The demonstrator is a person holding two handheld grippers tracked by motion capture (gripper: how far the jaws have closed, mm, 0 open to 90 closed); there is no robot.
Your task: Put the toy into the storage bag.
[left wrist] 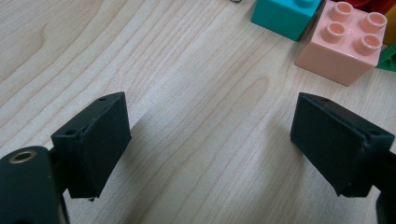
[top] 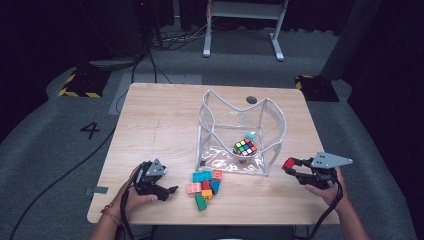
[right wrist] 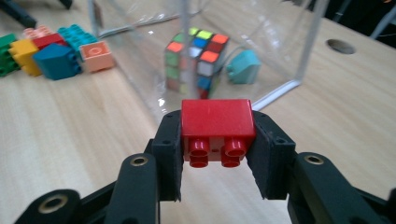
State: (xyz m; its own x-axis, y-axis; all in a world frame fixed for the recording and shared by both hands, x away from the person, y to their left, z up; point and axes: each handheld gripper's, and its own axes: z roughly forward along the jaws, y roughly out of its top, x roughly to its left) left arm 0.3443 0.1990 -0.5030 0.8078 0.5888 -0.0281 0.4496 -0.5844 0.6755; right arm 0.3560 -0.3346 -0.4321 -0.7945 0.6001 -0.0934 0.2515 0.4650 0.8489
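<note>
Right claw (right wrist: 217,154) is gripping a red brick (right wrist: 217,125) beside the bag (top: 274,150); cube (top: 245,147) and one teal brick (top: 250,136) inside, pile (top: 206,186) remaining; left claw (left wrist: 210,144) is idling wide.

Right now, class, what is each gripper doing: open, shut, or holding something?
Left gripper: open, holding nothing, above bare table.
Right gripper: shut on the red brick.

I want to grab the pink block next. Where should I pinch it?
Pinch the pink block on its two flat side walls, coming down from above with the open left tool. Its studs point up, so the top is bumpy; neighbouring blocks crowd its far side.
</note>
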